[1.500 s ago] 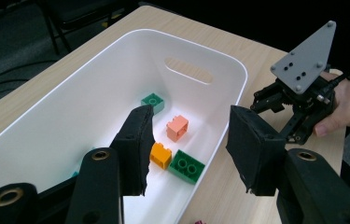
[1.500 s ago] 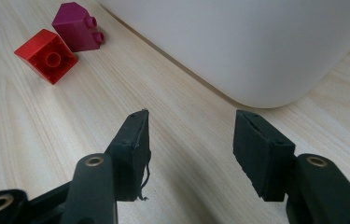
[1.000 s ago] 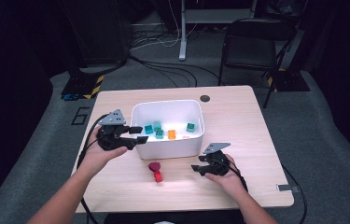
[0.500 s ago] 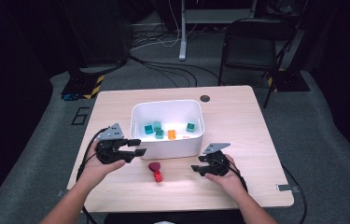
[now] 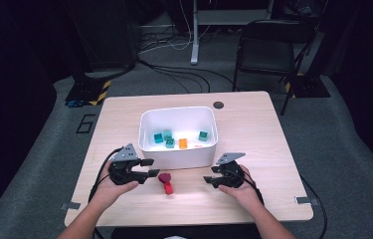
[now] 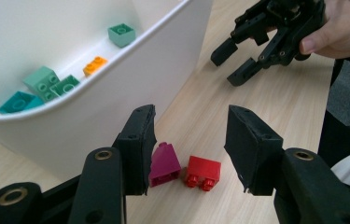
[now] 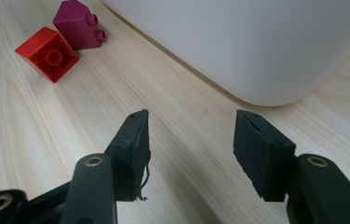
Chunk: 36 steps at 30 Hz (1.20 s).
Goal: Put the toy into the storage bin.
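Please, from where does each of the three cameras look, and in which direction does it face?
High view: above the person's side, facing forward and down on the table and white bin; both forearms and hands show.
Left gripper view: on the left gripper, looking along its open jaws at the magenta brick and red brick; the other hand's right gripper shows farther off.
Right gripper view: on the right gripper, low over the table; its jaws show.
All three share the bin and both bricks.

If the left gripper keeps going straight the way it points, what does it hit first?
Probably the magenta brick, just ahead of the open left gripper by one jaw, with the red brick beside it. Depth is hard to judge.
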Motion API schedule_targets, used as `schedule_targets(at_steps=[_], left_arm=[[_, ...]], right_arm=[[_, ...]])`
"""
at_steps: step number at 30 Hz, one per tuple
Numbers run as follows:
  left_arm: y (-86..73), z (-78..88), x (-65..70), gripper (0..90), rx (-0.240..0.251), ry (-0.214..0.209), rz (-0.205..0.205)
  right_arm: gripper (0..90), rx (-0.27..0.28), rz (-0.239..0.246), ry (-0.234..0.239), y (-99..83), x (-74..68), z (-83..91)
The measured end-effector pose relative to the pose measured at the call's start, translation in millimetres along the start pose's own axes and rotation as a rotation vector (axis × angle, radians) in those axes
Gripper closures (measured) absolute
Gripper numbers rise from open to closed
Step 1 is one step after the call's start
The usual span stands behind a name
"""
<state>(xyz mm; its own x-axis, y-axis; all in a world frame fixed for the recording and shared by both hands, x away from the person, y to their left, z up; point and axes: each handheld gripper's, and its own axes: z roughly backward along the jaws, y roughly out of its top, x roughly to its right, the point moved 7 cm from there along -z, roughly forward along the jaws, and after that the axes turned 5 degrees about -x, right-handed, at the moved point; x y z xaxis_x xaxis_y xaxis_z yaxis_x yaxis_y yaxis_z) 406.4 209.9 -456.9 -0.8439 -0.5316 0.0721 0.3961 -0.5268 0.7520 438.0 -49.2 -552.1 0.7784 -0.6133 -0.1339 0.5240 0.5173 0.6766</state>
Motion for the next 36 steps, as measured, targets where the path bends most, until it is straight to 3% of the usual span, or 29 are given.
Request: schedule_targets(at_steps=[9, 17, 36], left_arm=[[-17.7, -18.2, 0.9, 52.0, -0.031, -0.010, 0.001], [-26.0, -31.7, 7.4, 50.2, -0.026, -0.023, 0.002], [-31.8, -67.9, 22.4, 49.9, -0.045, -0.070, -0.032]], right_arm=[[45.2, 0.000, 0.001, -0.001, 0.0, -0.2, -0.2], [45.1, 0.000, 0.000, -0.001, 0.0, -0.2, -0.1], [45.1, -0.005, 0.002, 0.001, -0.8, -0.4, -0.4]])
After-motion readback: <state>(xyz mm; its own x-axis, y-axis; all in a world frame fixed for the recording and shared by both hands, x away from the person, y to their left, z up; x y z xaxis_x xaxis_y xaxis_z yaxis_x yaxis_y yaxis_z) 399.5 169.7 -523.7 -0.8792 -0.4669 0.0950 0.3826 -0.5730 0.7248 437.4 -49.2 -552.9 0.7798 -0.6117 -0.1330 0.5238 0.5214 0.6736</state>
